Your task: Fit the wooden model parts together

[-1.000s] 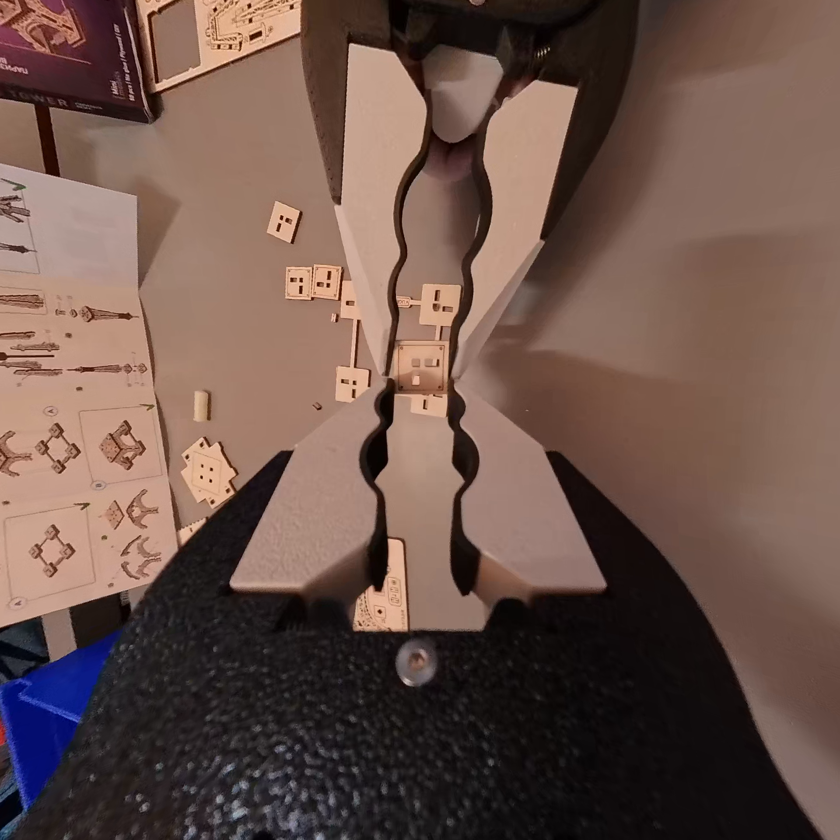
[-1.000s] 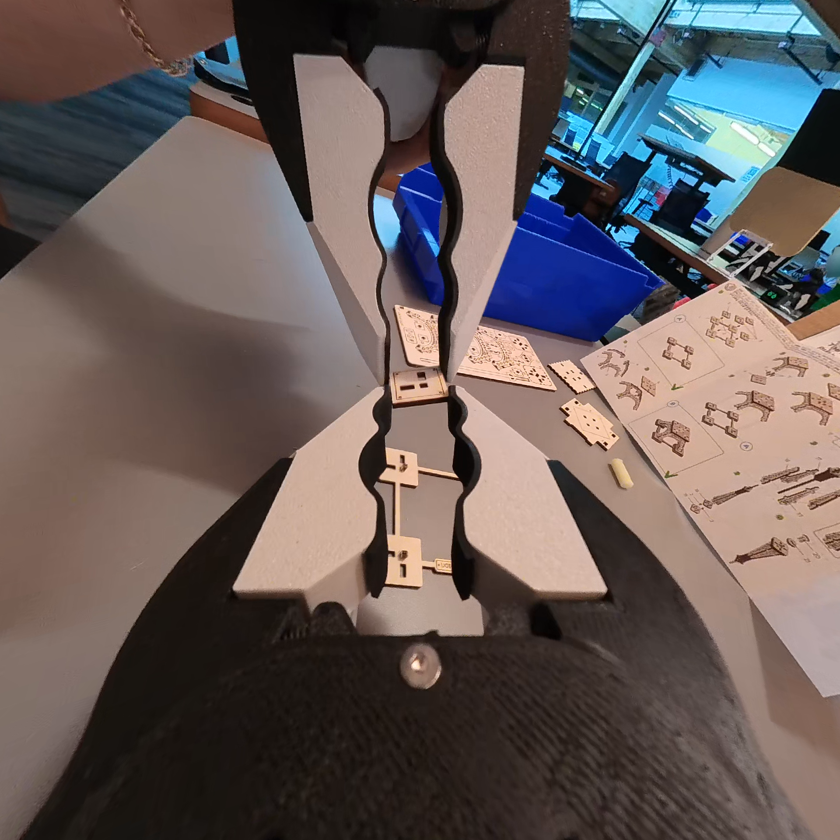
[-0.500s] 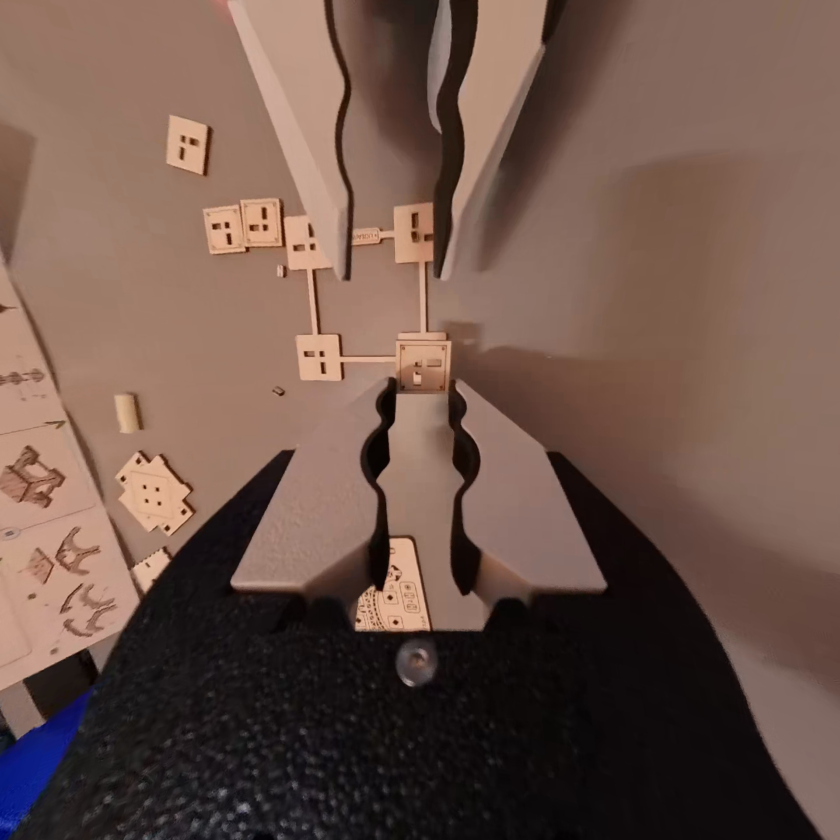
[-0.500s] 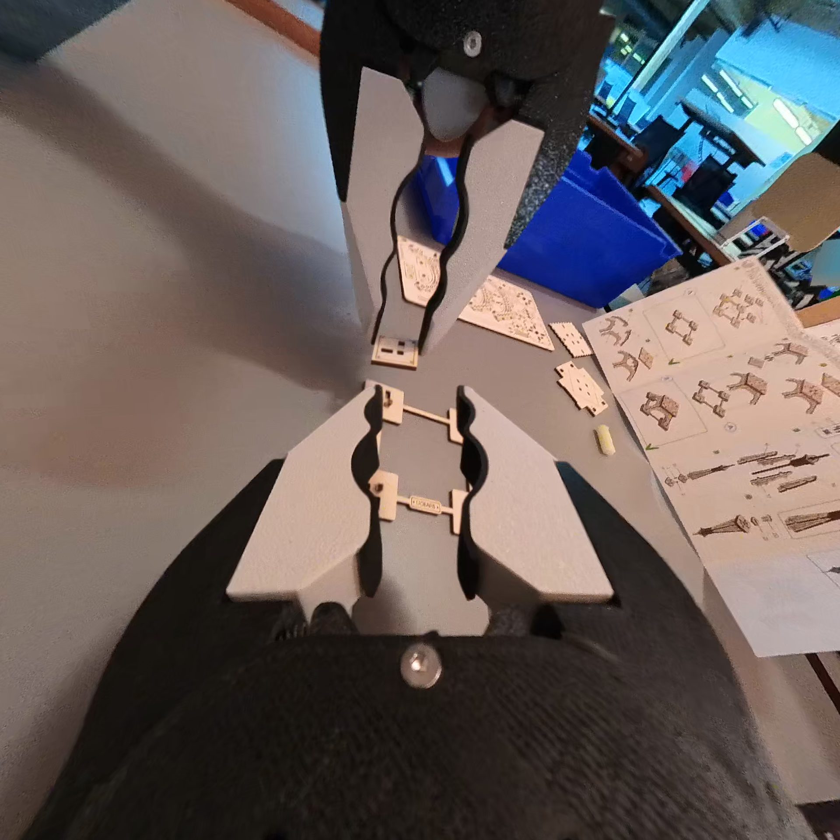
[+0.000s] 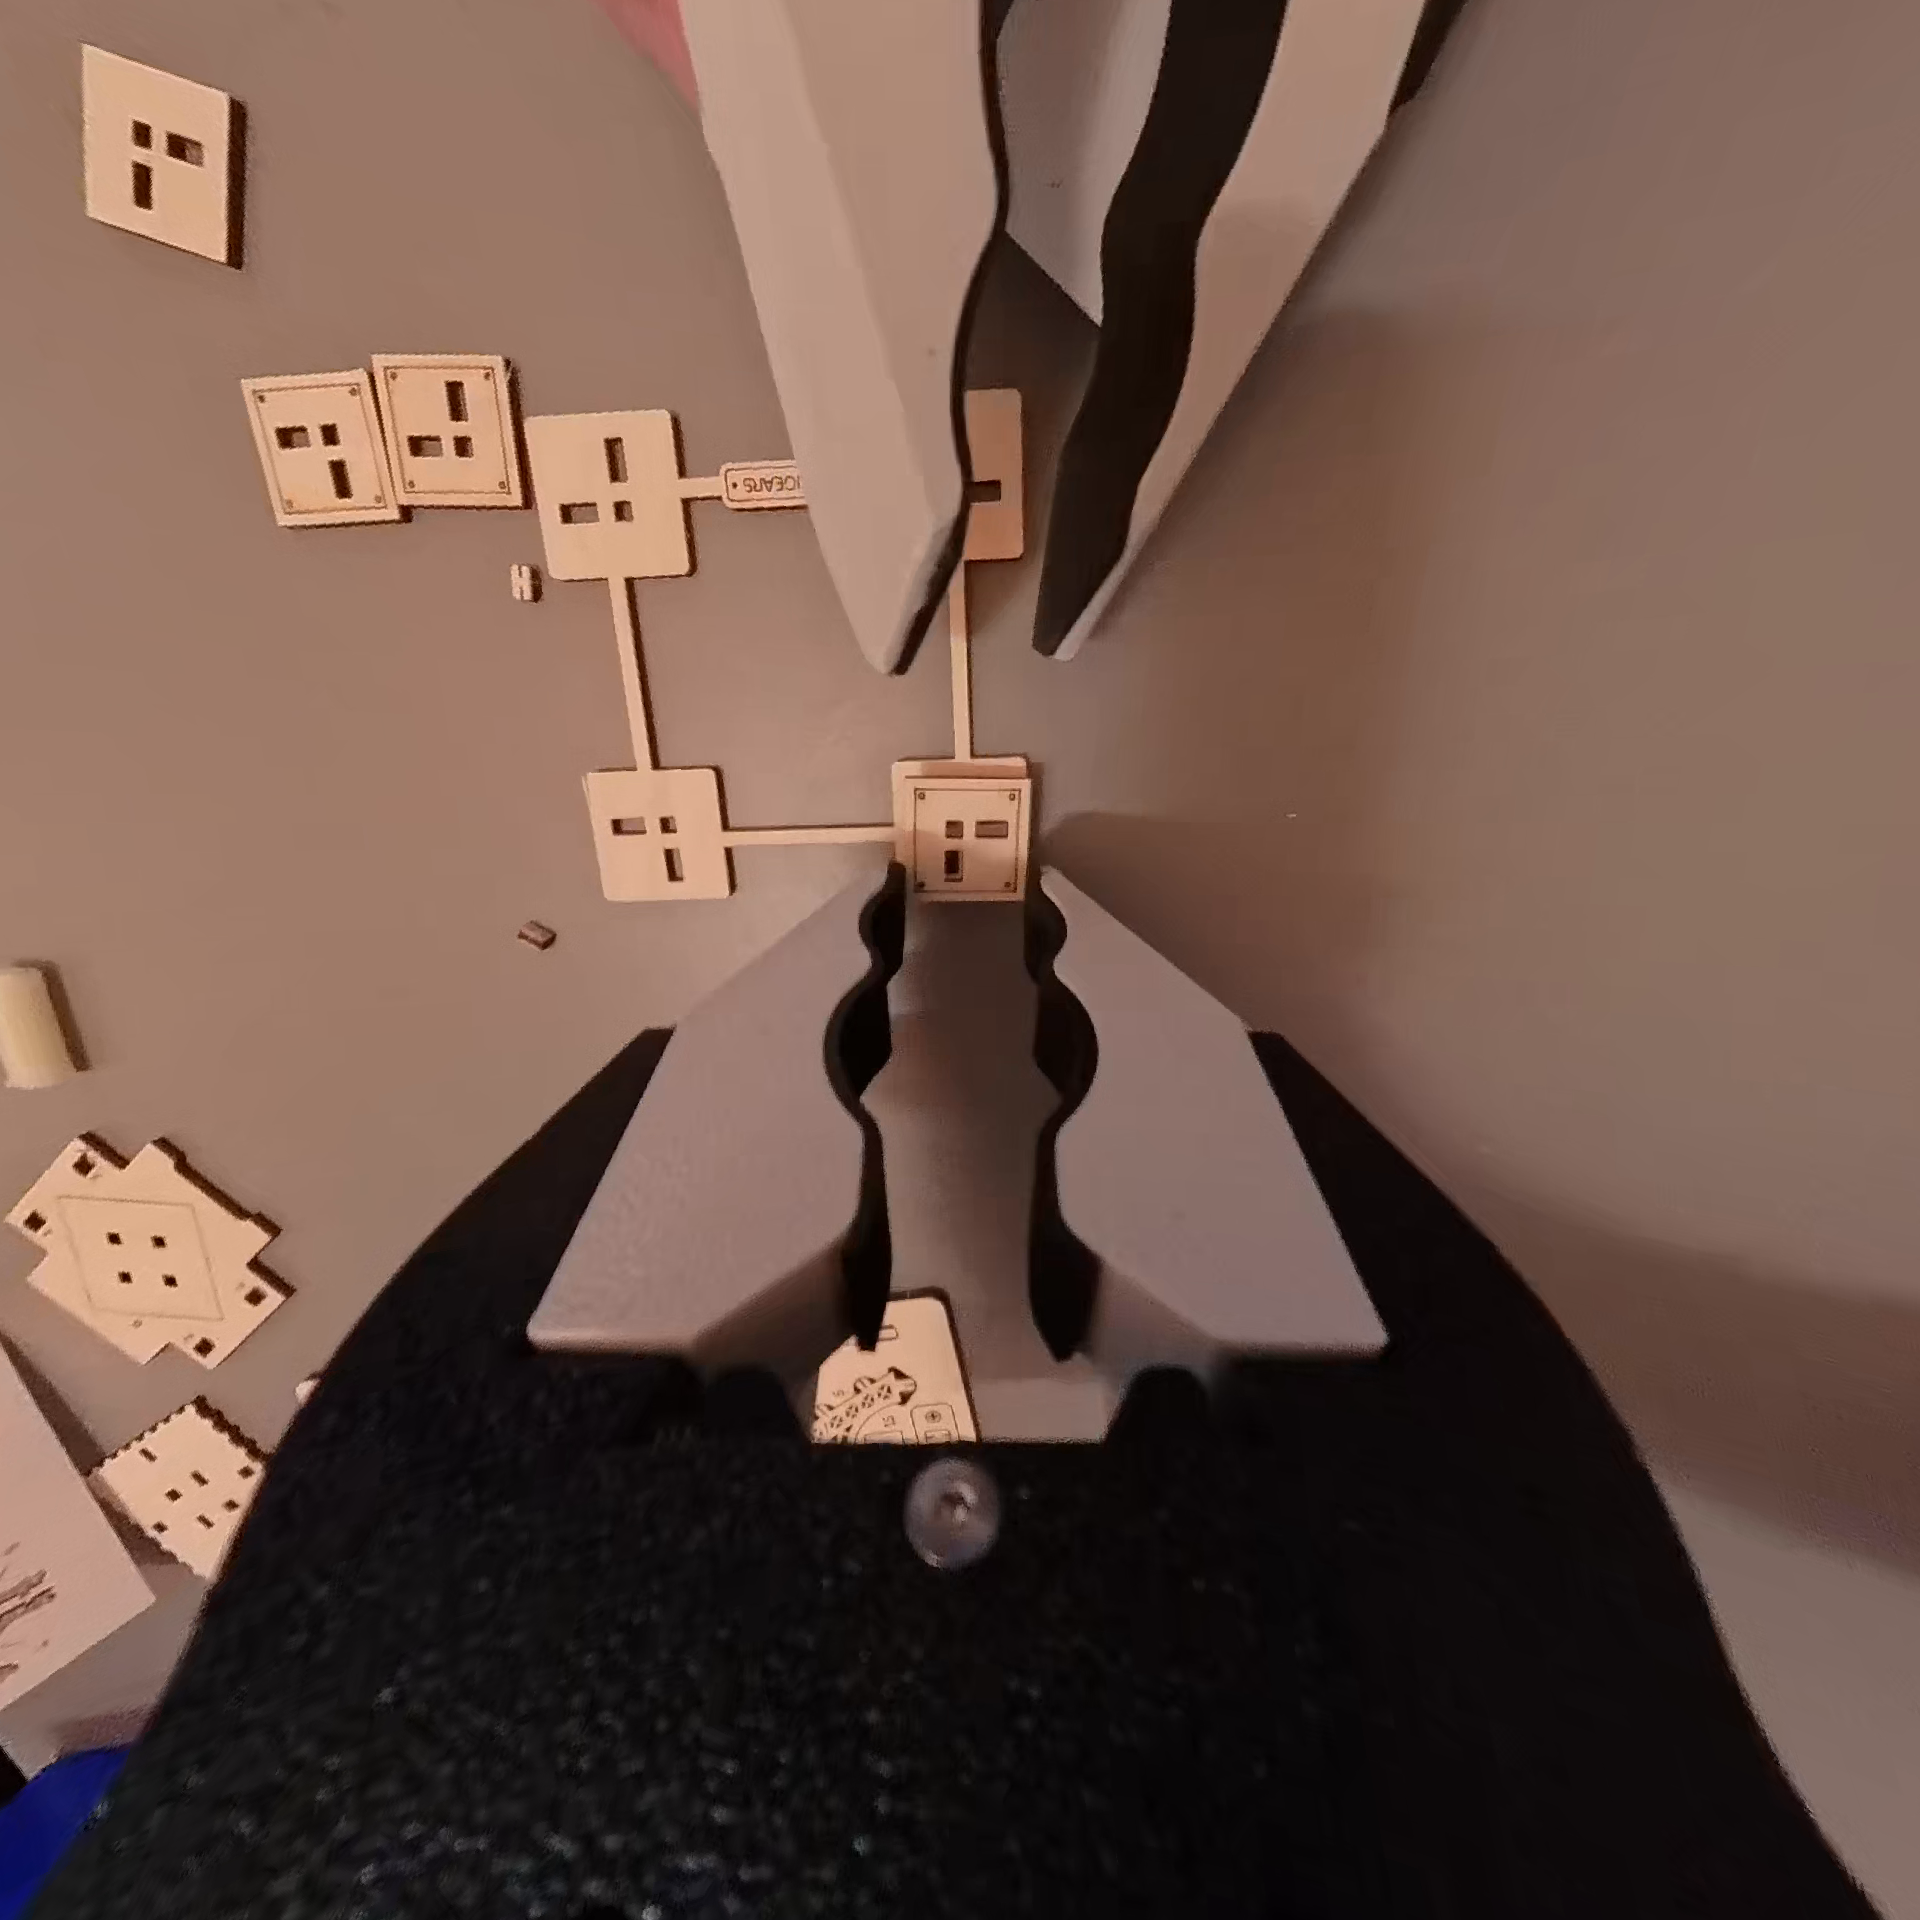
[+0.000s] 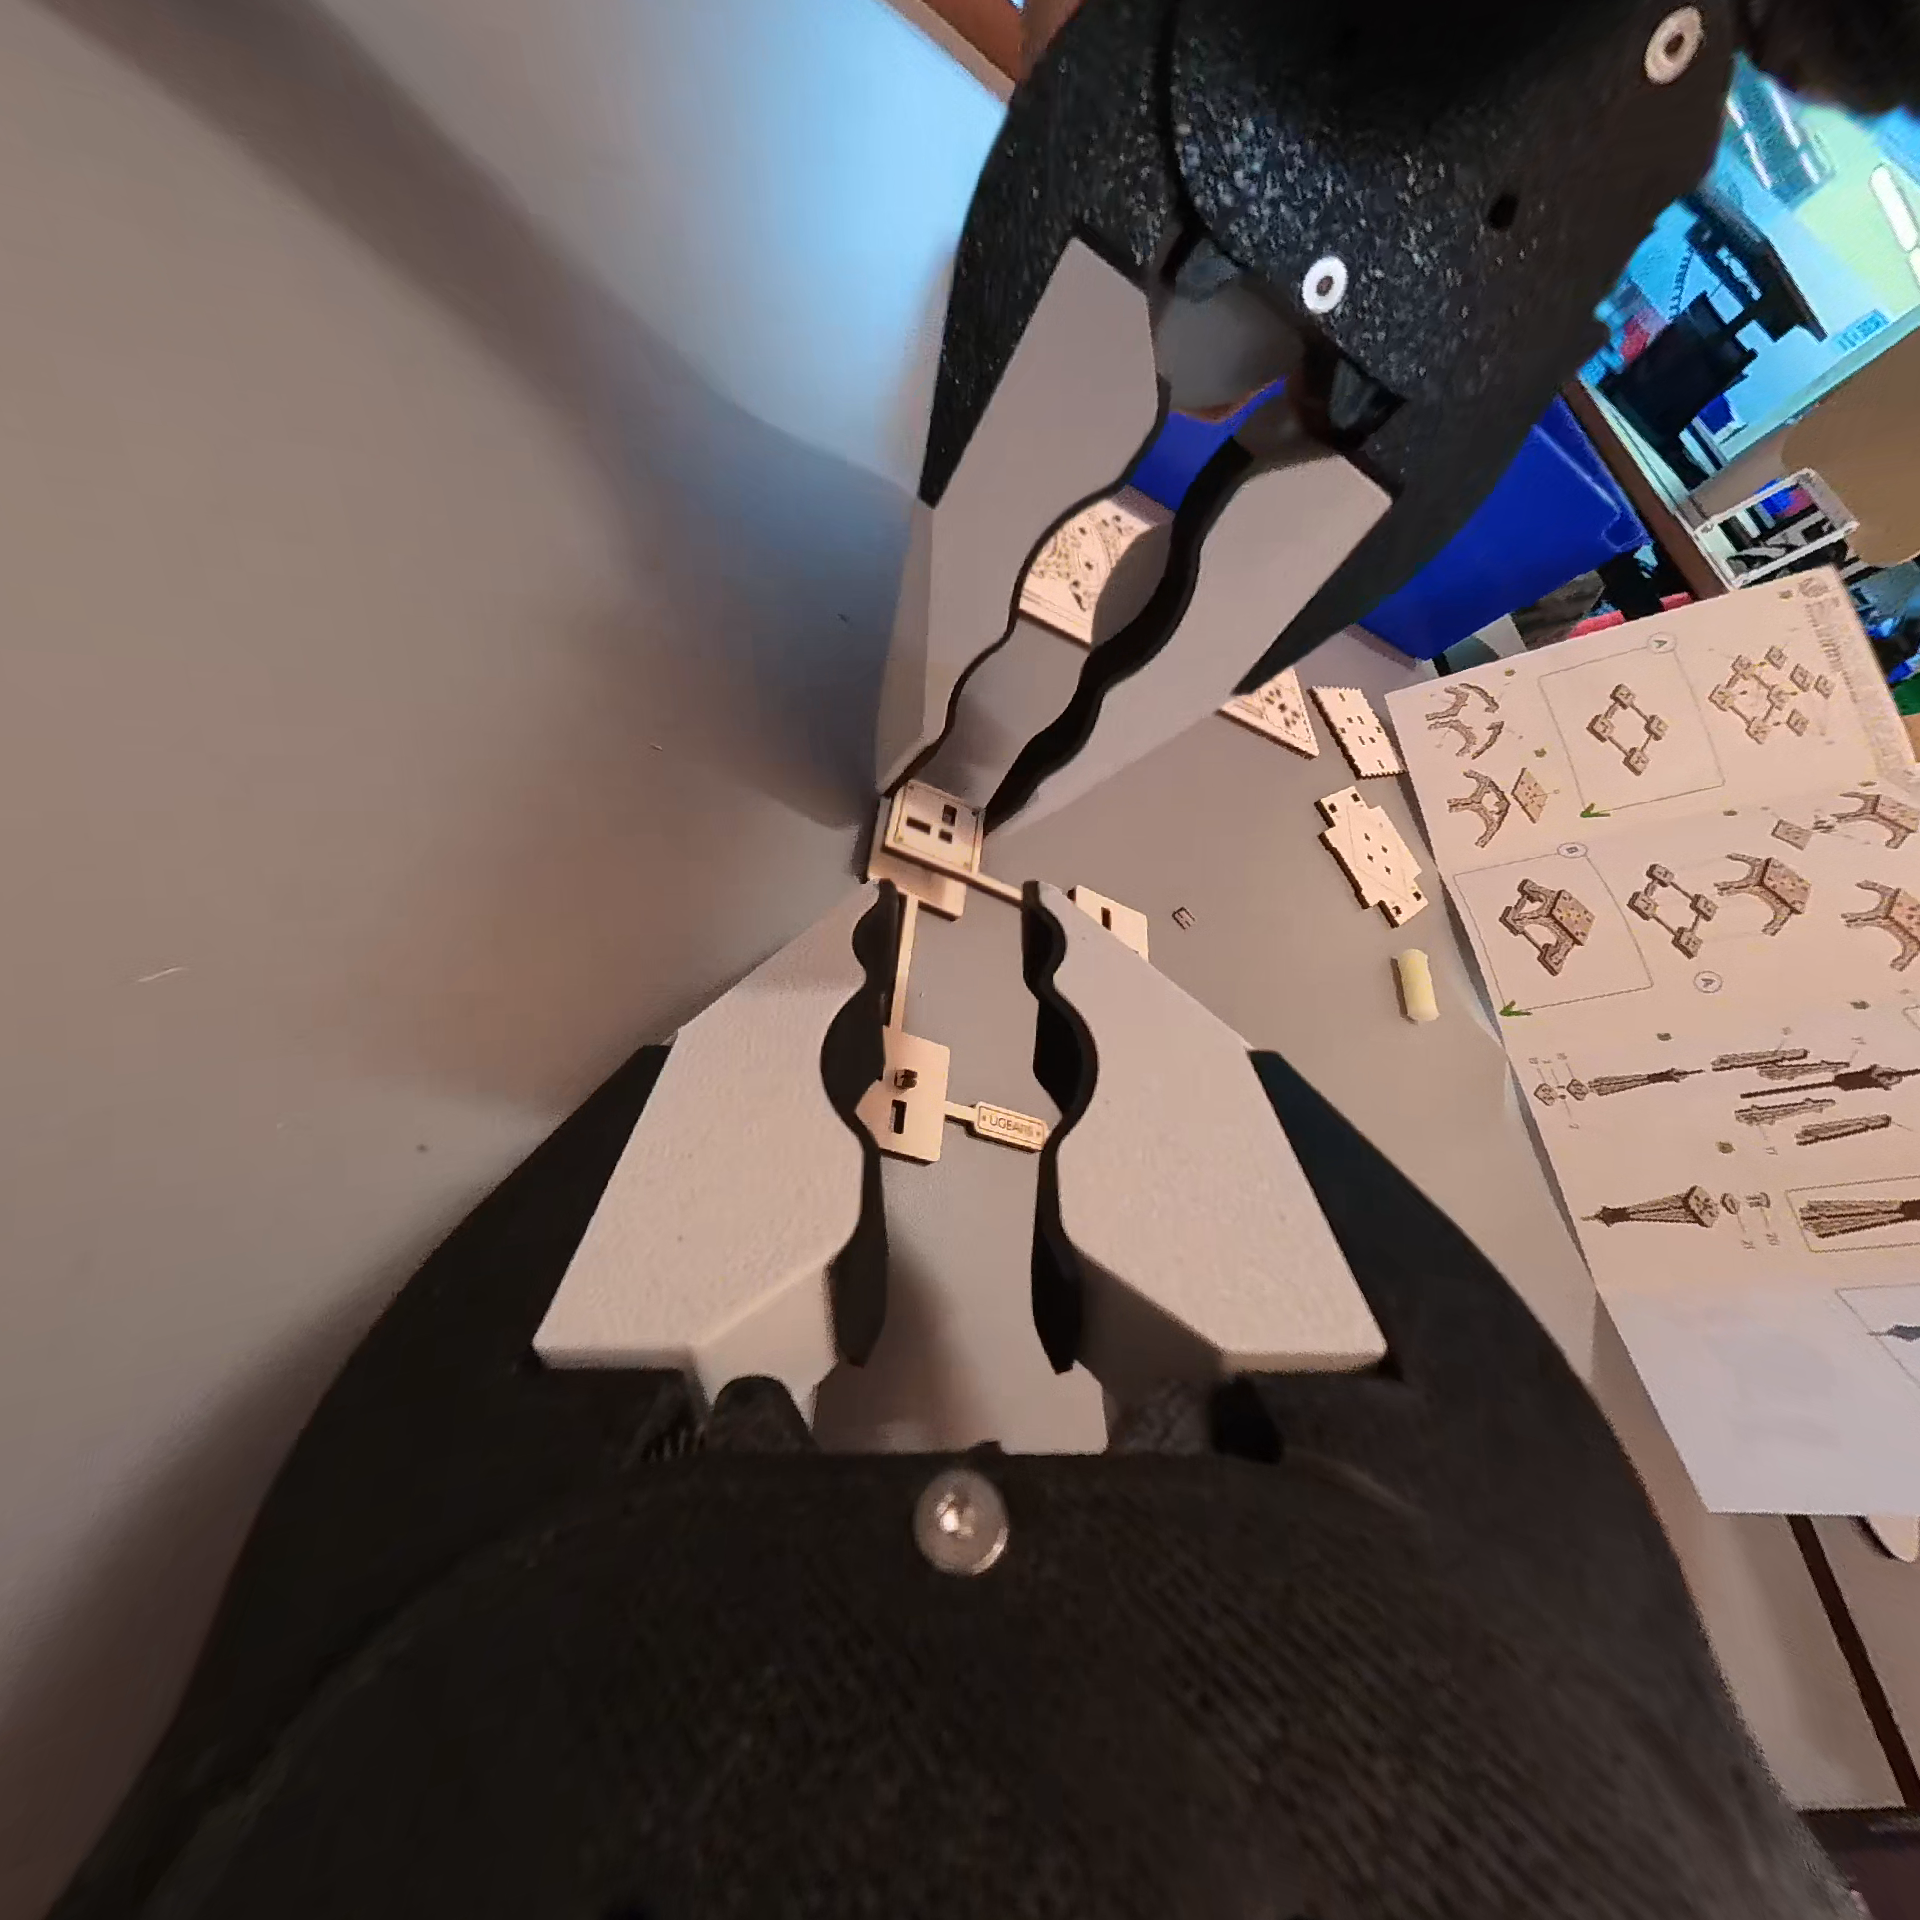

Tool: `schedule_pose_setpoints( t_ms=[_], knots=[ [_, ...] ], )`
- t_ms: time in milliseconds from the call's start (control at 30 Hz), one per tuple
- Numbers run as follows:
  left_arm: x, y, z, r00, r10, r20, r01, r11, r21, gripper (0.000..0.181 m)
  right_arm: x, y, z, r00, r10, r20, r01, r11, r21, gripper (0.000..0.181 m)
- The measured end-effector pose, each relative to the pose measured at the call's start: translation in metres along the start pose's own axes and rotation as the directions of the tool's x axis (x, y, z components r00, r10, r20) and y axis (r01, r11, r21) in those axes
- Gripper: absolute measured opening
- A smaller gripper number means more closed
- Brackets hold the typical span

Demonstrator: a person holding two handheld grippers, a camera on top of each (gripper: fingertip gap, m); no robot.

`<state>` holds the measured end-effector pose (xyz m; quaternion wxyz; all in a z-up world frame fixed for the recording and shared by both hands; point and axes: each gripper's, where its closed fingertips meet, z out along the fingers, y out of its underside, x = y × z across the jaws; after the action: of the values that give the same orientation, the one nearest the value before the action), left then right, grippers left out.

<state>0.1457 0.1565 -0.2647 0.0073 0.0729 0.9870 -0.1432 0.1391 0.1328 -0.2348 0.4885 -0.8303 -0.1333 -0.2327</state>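
Observation:
On the grey table lies a wooden frame (image 5: 657,833) of squares joined by thin bars. My left gripper (image 5: 968,875) is shut on a small square wooden plate (image 5: 964,840) with slots. It holds the plate flat over the frame's near right corner square. My right gripper (image 5: 971,649) hangs open and empty beyond it, over the frame's far right square. In the right wrist view my right gripper (image 6: 961,894) is open above the frame (image 6: 912,1107). The left gripper (image 6: 935,816) comes in from the top with the plate (image 6: 930,831) at its tips.
Loose square plates (image 5: 156,156) (image 5: 322,447) lie left of the frame. Cross-shaped plates (image 5: 145,1257), a toothed plate (image 5: 182,1486) and a pale cylinder (image 5: 36,1023) lie nearer the left edge. An instruction sheet (image 6: 1714,1039), a blue bin (image 6: 1507,561) and a part sheet (image 6: 1081,561) are beyond.
A second ago both grippers held the plate in the air. The right gripper let go and drew back. The left gripper lowered the plate onto the frame's corner square.

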Motion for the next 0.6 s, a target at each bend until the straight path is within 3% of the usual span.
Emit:
schedule_pose_setpoints(
  t_ms=[33, 400, 600],
  knots=[
    [0.0, -0.001, 0.001, 1.0, 0.0, -0.008, 0.0, 1.0, -0.001, 0.02, 0.0, 0.0, 0.001, 1.0, -0.01, -0.005, 0.01, 1.0, 0.0, 0.022],
    [-0.001, 0.001, 0.002, 0.998, -0.018, -0.057, 0.015, 0.999, -0.05, 0.02, -0.002, 0.003, 0.015, 0.978, -0.206, -0.032, 0.205, 0.978, -0.046, 0.022],
    [0.001, 0.0, 0.003, 0.997, -0.033, -0.073, 0.029, 0.998, -0.057, 0.02, 0.001, 0.009, 0.025, 0.97, -0.242, -0.026, 0.24, 0.969, -0.06, 0.022]
  ],
)
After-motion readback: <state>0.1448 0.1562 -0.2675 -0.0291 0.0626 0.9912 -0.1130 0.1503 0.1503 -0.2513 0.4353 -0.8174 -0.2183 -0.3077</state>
